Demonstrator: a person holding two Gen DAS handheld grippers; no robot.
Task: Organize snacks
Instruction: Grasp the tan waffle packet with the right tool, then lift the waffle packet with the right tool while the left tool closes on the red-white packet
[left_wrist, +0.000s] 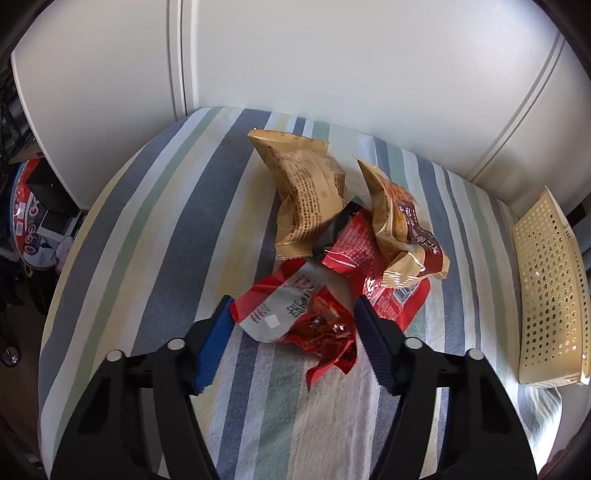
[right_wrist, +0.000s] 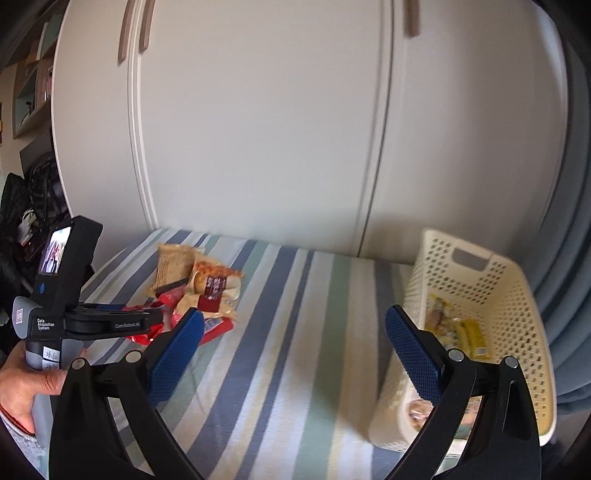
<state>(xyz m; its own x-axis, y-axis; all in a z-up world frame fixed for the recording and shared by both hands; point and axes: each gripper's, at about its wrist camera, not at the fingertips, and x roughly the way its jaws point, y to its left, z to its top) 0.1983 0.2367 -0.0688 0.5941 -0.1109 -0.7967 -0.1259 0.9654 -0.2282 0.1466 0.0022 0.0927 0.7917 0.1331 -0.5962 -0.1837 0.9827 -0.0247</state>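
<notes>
A heap of crinkled red and tan foil snack packets (left_wrist: 343, 236) lies on the blue, green and cream striped cloth (left_wrist: 177, 229) of the worktop, before white cupboard doors (right_wrist: 258, 122). The left gripper (left_wrist: 293, 314) hovers with jaws apart around the nearest red packet (left_wrist: 291, 317). Only the right wrist view shows inside the cream perforated plastic basket (right_wrist: 517, 295), holding yellow packets (right_wrist: 469, 336), the right gripper (right_wrist: 295, 332) with jaws apart, and a hand (right_wrist: 26, 384).

I see a striped cloth surface (left_wrist: 177, 236) filling the middle and lower frame of my left wrist view. A heap of snack packets (left_wrist: 343, 236) lies on it right of centre, tan ones over red. A cream perforated basket (left_wrist: 546, 295) stands on it at the right edge.
</notes>
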